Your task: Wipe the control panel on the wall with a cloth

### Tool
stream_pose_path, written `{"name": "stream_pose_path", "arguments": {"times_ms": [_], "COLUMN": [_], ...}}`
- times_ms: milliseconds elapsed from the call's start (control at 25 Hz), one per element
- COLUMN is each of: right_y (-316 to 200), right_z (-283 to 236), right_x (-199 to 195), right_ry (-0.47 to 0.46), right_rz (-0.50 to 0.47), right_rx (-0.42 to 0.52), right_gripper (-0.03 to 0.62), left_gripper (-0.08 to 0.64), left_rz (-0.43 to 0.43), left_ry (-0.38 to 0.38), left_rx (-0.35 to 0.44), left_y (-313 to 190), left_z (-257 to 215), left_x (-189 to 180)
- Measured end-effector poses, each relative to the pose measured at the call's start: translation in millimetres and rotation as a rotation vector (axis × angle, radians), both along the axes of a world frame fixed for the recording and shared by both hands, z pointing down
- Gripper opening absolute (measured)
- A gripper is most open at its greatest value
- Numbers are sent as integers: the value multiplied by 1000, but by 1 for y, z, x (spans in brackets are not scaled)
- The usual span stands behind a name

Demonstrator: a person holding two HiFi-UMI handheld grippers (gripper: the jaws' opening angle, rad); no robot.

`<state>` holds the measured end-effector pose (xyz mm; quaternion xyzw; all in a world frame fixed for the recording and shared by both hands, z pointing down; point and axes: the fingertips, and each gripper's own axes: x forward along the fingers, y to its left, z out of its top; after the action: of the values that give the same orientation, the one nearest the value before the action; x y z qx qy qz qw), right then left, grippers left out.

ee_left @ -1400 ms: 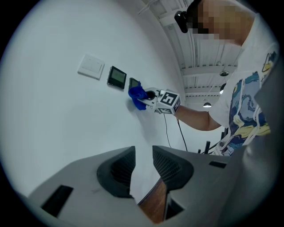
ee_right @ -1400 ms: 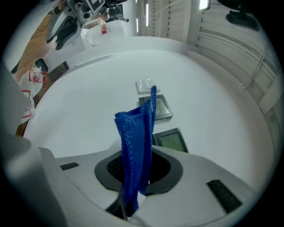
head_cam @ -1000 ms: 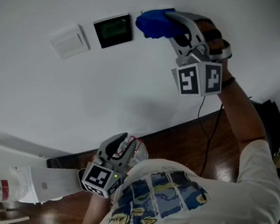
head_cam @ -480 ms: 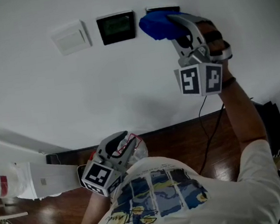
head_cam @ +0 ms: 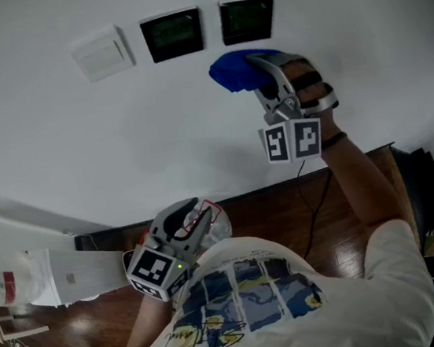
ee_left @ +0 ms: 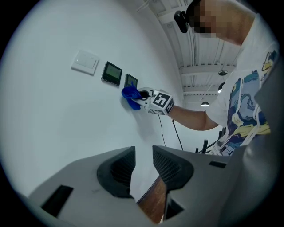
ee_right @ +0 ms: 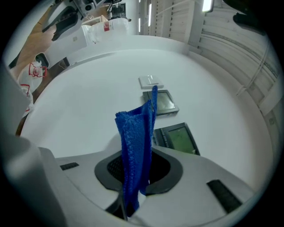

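The right gripper is clamped on a blue cloth. In the right gripper view the jaws pinch its lower end while the rest stands up as a loose fold. The cloth is on or very near the white wall, at about 7 o'clock from the right-hand panel and not on the screen itself. The left-hand panel sits just beside that one toward 9 o'clock, and a white switch plate lies further the same way.

The left gripper hangs low near the person's body at 6 o'clock of the head view. Its jaws are slightly apart with nothing between them.

The step in hand looks like bringing the cloth onto a panel and stroking across it. To do this well, I would lift toward 1 o'clock until the fold covers the screen. Press lightly, since these seem to be touch displays. Then sweep steadily toward 9 o'clock over both panels. The narrow fold will likely need overlapping passes.
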<state>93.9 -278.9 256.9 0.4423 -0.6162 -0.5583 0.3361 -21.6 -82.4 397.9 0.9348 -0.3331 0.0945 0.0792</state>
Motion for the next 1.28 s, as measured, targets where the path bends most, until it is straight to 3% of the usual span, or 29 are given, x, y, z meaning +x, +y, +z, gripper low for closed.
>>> {"name": "stream_pose_path", "arguments": {"times_ms": [160, 360, 600, 920, 1280], "right_y": [-8, -2, 29, 10, 8], "right_z": [28, 17, -47, -116, -70], "right_x": [1, 0, -5, 7, 4], "right_ry": [7, 4, -28, -61, -38], "right_rz": [-2, -17, -48, 6, -8], "right_rx": [-34, -34, 58, 152, 101], "right_gripper": [77, 77, 77, 77, 77], "left_gripper": [107, 107, 107, 107, 107], "left_rz": [-7, -18, -6, 13, -1], "left_ry": [1, 3, -12, -15, -16], "left_rx": [1, -6, -6, 8, 3], "left_y": [0, 0, -1, -4, -5], "left_z": [-1, 0, 5, 2, 1], "left_x": [-1, -3, -6, 0, -4]}}
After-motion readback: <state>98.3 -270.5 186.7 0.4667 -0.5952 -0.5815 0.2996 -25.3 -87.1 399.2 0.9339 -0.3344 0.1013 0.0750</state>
